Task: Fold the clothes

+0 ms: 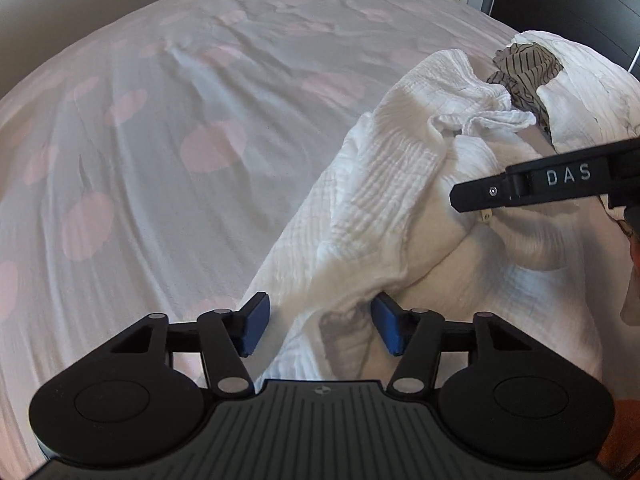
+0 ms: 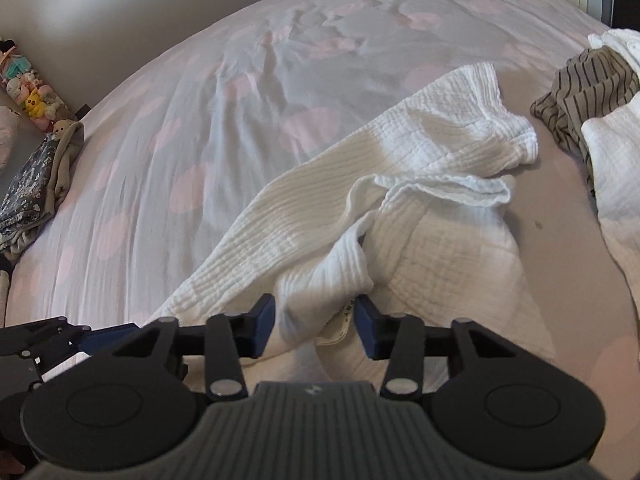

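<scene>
A bed (image 1: 160,140) fills both views, its pale sheet printed with pink dots and creased. Only the right wrist view shows plush toys (image 2: 28,92) and a patterned cloth (image 2: 36,176) at 9 o'clock. The white garment (image 1: 400,184), crinkled gauze, lies rumpled from 6 toward 2 o'clock, near a striped garment (image 2: 588,80). The left gripper (image 1: 320,326) and right gripper (image 2: 316,328) both have jaws apart, straddling white folds.

White letters "DAS" stand on the right gripper's (image 1: 472,196) black side.
</scene>
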`<state>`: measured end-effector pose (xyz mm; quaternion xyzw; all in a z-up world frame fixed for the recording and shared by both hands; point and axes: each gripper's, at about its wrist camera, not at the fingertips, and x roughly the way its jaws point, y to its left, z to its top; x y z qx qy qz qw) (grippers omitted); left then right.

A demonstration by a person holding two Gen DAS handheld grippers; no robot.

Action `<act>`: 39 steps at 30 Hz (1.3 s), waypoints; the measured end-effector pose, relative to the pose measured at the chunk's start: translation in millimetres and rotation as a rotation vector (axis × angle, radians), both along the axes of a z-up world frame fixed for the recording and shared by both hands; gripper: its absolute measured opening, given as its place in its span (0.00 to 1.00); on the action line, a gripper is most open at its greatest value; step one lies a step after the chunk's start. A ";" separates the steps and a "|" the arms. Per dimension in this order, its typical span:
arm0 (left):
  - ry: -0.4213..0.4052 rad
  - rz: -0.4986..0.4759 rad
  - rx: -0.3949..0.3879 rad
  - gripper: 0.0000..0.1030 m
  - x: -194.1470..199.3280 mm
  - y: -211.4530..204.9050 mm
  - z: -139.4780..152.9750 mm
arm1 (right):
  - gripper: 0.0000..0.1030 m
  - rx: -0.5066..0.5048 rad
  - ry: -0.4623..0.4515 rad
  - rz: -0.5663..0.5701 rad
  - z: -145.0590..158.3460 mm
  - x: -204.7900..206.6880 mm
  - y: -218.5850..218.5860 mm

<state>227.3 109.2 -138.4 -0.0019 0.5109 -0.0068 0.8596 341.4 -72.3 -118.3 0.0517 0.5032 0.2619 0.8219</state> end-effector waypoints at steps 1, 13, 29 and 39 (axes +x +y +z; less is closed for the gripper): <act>0.002 0.005 -0.017 0.36 1.8 2.3 0.0 | 0.19 0.007 0.010 -0.002 -2.3 0.6 -0.3; -0.174 0.124 -0.012 0.03 -25.2 46.1 74.2 | 0.04 0.047 -0.158 0.058 70.1 -34.2 1.0; -0.402 0.496 0.204 0.03 -221.3 163.6 197.7 | 0.04 0.279 -0.341 0.500 181.6 -207.7 157.7; -0.240 0.617 0.143 0.06 -289.3 215.1 151.0 | 0.16 0.187 -0.228 0.608 141.5 -255.6 197.8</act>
